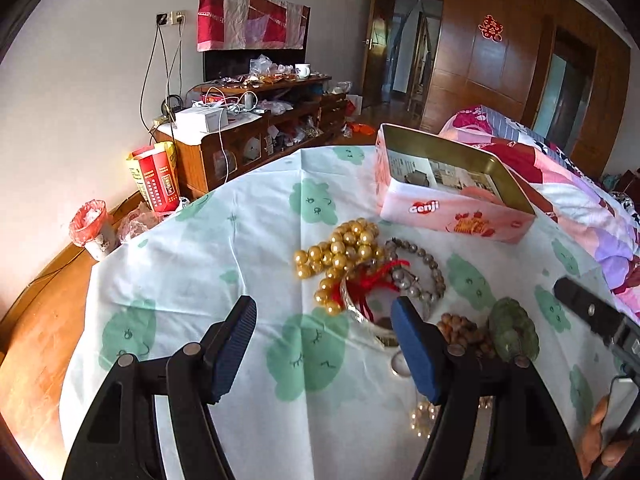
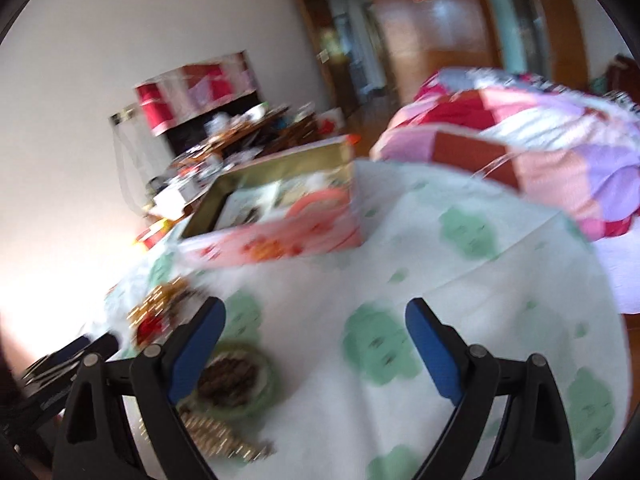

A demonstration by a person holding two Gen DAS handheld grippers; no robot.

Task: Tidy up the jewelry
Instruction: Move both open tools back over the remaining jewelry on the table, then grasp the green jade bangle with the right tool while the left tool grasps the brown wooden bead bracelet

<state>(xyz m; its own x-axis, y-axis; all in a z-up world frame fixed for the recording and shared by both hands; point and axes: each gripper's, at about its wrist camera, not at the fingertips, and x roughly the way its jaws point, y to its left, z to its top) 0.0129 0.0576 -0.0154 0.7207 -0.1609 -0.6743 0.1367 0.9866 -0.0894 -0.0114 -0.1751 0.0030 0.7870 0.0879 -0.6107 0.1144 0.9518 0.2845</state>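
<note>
A pile of jewelry lies on the white-and-green tablecloth (image 1: 224,248): a gold bead necklace (image 1: 340,252), a grey bead bracelet (image 1: 424,272), a silver bangle with red string (image 1: 372,296), brown beads (image 1: 460,328) and a green bangle (image 1: 514,330). An open pink Genji tin (image 1: 452,188) stands behind them. My left gripper (image 1: 324,312) is open and empty, just in front of the pile. My right gripper (image 2: 316,316) is open and empty over bare cloth; its view is blurred, with the tin (image 2: 280,216) ahead and the green bangle with brown beads (image 2: 232,376) by its left finger.
The right gripper's black body (image 1: 592,312) reaches in at the right of the left wrist view. A patchwork quilt (image 1: 560,168) lies on the bed beyond the table. A cluttered wooden TV cabinet (image 1: 256,124) and a small bin (image 1: 90,226) stand against the wall.
</note>
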